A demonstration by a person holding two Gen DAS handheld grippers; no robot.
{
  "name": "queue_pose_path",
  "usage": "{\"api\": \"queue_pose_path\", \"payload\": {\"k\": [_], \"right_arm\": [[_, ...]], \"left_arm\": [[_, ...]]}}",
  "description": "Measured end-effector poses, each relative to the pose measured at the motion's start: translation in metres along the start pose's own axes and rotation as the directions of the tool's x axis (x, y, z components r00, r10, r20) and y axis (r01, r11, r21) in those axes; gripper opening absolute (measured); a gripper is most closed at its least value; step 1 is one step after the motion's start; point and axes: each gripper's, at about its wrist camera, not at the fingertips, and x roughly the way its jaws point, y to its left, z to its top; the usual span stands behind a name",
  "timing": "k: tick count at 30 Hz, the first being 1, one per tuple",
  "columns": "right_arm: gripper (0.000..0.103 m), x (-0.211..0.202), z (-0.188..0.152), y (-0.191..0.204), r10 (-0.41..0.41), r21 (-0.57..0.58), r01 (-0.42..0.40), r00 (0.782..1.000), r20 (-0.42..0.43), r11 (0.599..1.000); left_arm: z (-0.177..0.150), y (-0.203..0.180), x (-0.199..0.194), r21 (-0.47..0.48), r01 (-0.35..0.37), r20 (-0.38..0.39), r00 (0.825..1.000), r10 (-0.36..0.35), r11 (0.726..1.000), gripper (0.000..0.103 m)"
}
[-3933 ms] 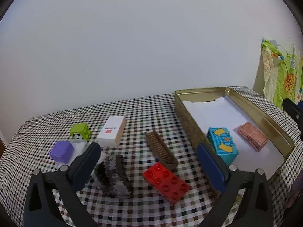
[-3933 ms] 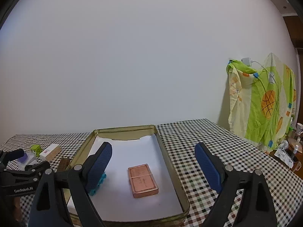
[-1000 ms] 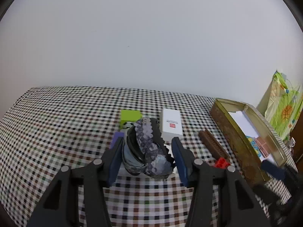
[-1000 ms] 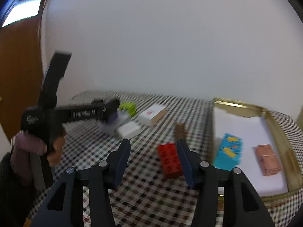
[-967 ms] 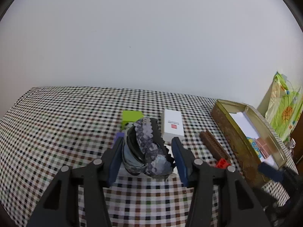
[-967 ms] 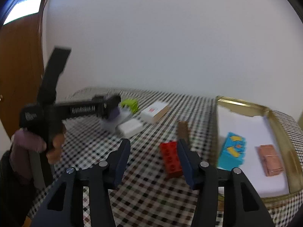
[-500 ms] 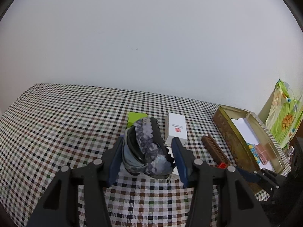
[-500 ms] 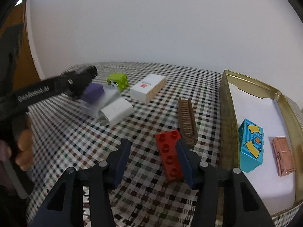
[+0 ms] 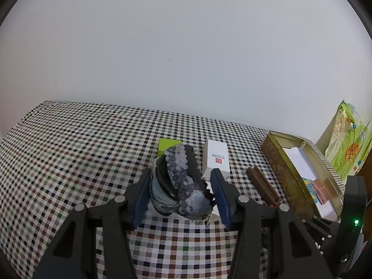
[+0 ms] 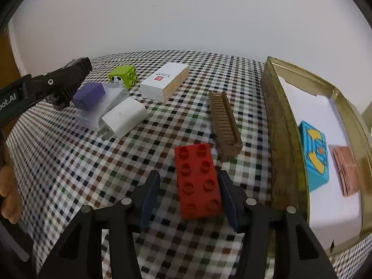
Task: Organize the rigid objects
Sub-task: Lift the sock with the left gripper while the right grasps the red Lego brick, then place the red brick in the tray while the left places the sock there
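Right gripper point(image 10: 189, 193) open, jaws straddling the red brick point(image 10: 197, 181) on the worktop point(image 10: 69, 162), pads not pressing yet. Step: pick the brick. Next, likely: close, lift, carry right into the tin point(image 10: 282, 139), which holds 2 items. Left gripper point(image 9: 179, 200) closed on a grey scalloped object point(image 9: 183, 186), held up. Writing: red logo on white box point(image 10: 165, 83), unreadable; "oot.AI" on left gripper body.

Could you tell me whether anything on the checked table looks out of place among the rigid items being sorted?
Yes: the left gripper is clamped on a grey patterned fabric bundle, which looks soft rather than rigid. The red brick, brown comb and white box lie scattered outside the gold tin.
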Motion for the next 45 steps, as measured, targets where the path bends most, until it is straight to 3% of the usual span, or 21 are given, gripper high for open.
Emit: {"api": "queue_pose_path", "payload": {"k": [2,4,8,12,18,22,30,36,45], "right_arm": [[0.052,0.001,-0.001,-0.001,0.016,0.004,-0.016,1.000,0.014,1.000],[0.034,0.004,0.000,-0.002,0.037,0.005,-0.037,0.999,0.031,0.999],[0.034,-0.004,0.002,-0.006,0.127,0.033,-0.131,0.987,0.101,0.991],[0.034,-0.026,-0.002,-0.009,0.217,0.012,-0.227,0.943,0.252,0.974],[0.034,-0.062,0.000,-0.021,0.138,0.010,-0.159,0.884,0.446,0.987],[0.034,-0.073,-0.001,-0.042,0.049,0.024,-0.072,0.857,0.512,0.997],[0.034,-0.079,-0.010,-0.081,0.021,0.085,-0.078,0.847,0.532,0.993],[0.034,-0.090,-0.011,-0.082,0.001,0.092,-0.063,0.830,0.558,0.994],[0.034,-0.098,-0.007,-0.136,-0.074,0.152,-0.019,0.812,0.579,0.988]], "left_arm": [[0.000,-0.002,0.000,0.007,-0.001,0.003,1.000,0.001,1.000,0.050],[-0.001,-0.003,0.001,0.007,-0.003,-0.002,1.000,0.003,1.000,0.050],[-0.002,-0.002,0.002,0.002,-0.011,-0.004,1.000,0.011,1.000,0.050],[-0.002,-0.002,0.002,0.004,-0.016,0.007,1.000,0.016,1.000,0.050],[-0.003,-0.007,-0.001,0.022,-0.007,0.042,0.999,0.006,1.000,0.050],[-0.005,-0.014,-0.003,0.047,-0.012,0.075,0.997,0.009,0.999,0.050],[-0.011,-0.032,-0.002,0.105,0.017,0.098,0.995,-0.028,0.994,0.050],[-0.014,-0.055,-0.004,0.144,0.024,0.131,0.991,-0.043,0.989,0.050],[-0.013,-0.113,0.004,0.177,0.082,0.121,0.987,-0.105,0.981,0.050]]}}
